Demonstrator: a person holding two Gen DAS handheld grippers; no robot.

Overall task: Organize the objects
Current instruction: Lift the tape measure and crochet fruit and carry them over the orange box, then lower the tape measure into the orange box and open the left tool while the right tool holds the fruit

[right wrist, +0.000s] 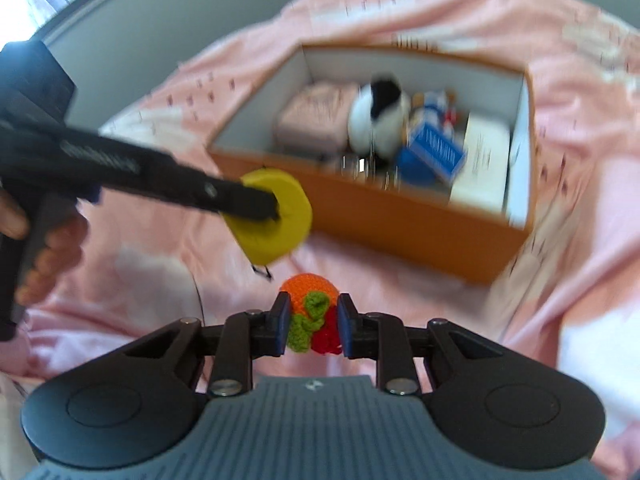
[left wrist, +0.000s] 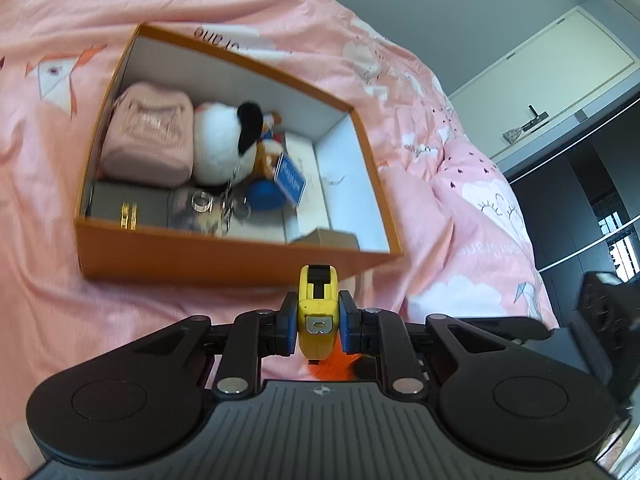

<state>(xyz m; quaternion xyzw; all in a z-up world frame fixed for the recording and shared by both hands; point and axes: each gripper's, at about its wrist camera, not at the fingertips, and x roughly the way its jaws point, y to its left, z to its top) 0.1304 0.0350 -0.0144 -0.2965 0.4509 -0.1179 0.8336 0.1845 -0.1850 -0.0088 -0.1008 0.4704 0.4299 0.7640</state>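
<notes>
Seemingly clamped, tape measure (left wrist: 318,312) between left gripper (left wrist: 318,320) fingers, orange box (left wrist: 224,258) ahead

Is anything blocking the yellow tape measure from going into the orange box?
Nothing visible. The left gripper holds the tape measure just outside the box; only the near wall lies between, and the top is open.

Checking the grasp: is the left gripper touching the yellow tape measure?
Touching: the left wrist view shows left gripper pads pressed against both sides of the yellow tape measure.
</notes>
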